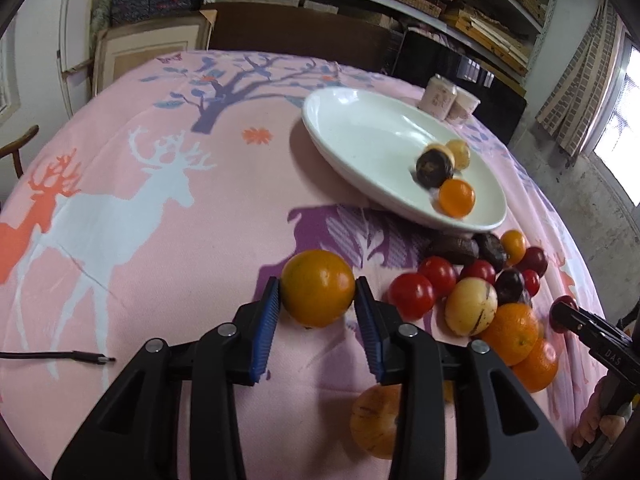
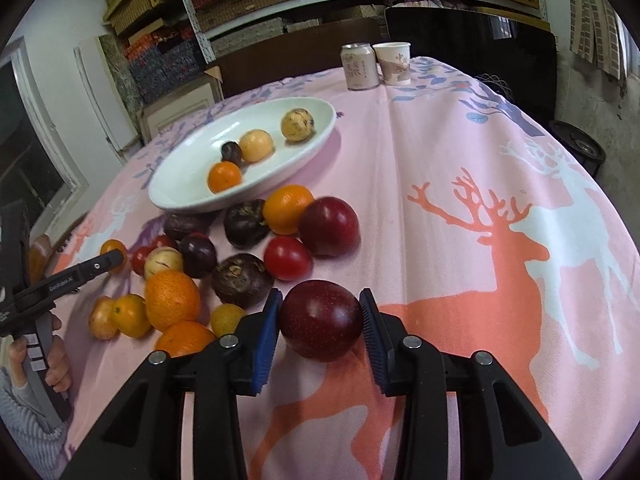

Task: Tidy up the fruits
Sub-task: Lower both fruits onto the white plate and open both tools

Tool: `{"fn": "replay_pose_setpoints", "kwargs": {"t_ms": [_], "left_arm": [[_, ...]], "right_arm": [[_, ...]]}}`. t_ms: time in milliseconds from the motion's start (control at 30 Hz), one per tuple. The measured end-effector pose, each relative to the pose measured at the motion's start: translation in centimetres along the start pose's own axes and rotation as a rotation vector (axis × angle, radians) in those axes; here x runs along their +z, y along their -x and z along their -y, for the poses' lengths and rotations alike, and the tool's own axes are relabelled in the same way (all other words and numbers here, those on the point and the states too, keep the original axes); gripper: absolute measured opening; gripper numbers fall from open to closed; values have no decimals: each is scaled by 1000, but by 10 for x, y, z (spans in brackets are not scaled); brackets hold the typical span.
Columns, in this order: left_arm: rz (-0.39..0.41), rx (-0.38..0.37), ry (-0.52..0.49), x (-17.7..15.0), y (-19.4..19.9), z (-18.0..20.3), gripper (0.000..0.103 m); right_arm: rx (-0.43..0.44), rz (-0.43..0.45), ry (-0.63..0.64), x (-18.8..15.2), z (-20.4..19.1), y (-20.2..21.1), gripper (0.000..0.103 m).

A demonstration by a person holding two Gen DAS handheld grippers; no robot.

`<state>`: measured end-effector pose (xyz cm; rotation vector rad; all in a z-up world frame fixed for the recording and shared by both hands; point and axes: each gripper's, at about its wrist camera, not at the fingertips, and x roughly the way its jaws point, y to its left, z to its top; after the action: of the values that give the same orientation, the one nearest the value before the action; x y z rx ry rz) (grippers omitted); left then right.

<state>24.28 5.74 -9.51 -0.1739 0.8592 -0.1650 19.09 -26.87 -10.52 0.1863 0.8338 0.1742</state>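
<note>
Tilting downward — left gripper [image 1: 317, 294] on orange [image 1: 318, 288], right gripper [image 2: 320, 312] on plum [image 2: 321, 320]

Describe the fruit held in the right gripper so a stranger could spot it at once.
Start at the white oval plate on the pink deer-print tablecloth, then come toward the camera past the pile of loose fruit. The round dark red plum sits between the blue pads of the right gripper, over an orange deer print. Unlike the other dark red plum, it lies apart from the pile.
</note>
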Motion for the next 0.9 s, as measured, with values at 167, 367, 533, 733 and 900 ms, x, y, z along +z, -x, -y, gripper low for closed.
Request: {"fn": "replay_pose_setpoints", "kwargs": {"t_ms": [167,367,533,733,900], "left_arm": [[14,-38,-5,42,-3,15,37],[41,-5,-29,95,-37,41,37],[8,34,-55,101,-66,43,37],[49,29,-56,99,-52,39,64],[84,70,-89,93,-40,38,69]], "right_arm": [[13,56,47,44,-19,-7,40],[25,105,76,110,-49,-43,40],[52,62,47,125,-47,-86,48],[69,172,12,124,-38,-67,76],[3,235,-9,119,-25,-51,88]]}}
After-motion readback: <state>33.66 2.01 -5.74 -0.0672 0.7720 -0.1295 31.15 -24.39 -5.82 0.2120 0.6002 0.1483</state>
